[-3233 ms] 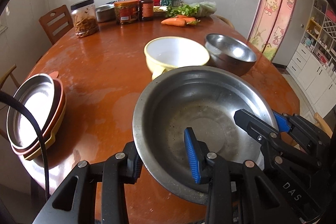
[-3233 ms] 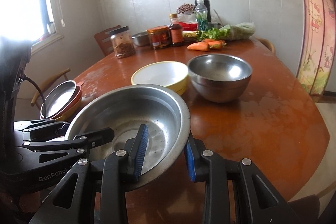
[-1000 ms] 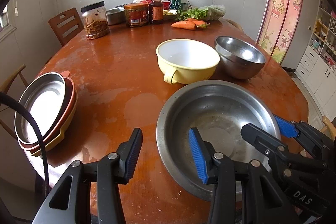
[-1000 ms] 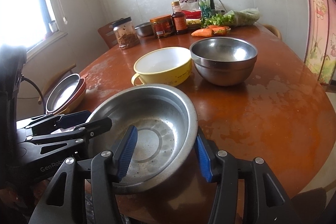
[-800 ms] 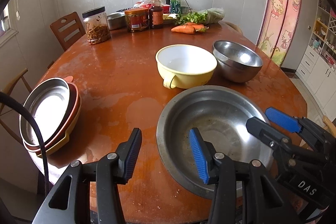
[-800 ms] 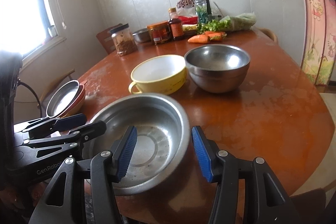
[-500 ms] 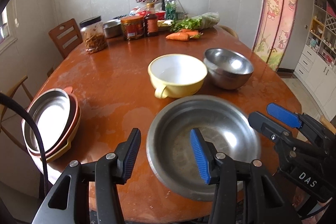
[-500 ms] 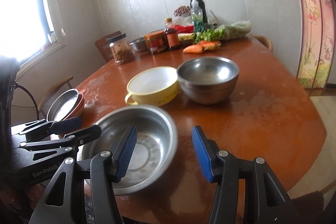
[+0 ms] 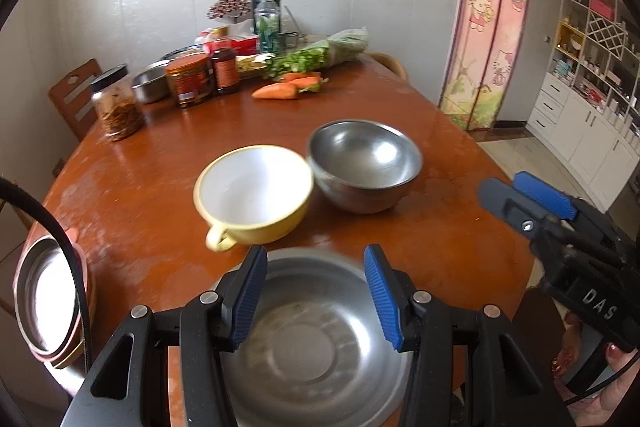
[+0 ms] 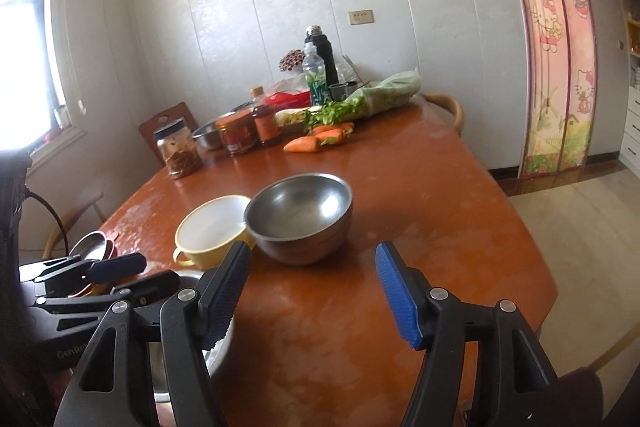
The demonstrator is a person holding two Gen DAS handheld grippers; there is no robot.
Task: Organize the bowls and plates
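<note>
A large steel basin (image 9: 316,347) lies at the near edge of the round brown table (image 9: 140,147). My left gripper (image 9: 316,291) hovers over it, jaws apart, pads touching nothing. Beyond it stand a yellow bowl with a handle (image 9: 256,187) and a deep steel bowl (image 9: 364,163), side by side. My right gripper (image 10: 312,291) hangs above bare table in front of the steel bowl (image 10: 300,219). Its jaws are opening and nothing is between them. A stack of plates (image 9: 44,299) with a steel one on top sits at the table's left edge.
Jars, bottles, carrots (image 9: 280,91) and bagged greens crowd the far side of the table. Wooden chairs stand at the far left (image 9: 76,95) and behind the table. A person's hand (image 9: 600,367) holds the right gripper's handle. Open floor lies to the right.
Both grippers let go of the basin's rim, then drew back and upward from it. The basin now rests on the table under the left fingers, and the right jaws have spread wider.
</note>
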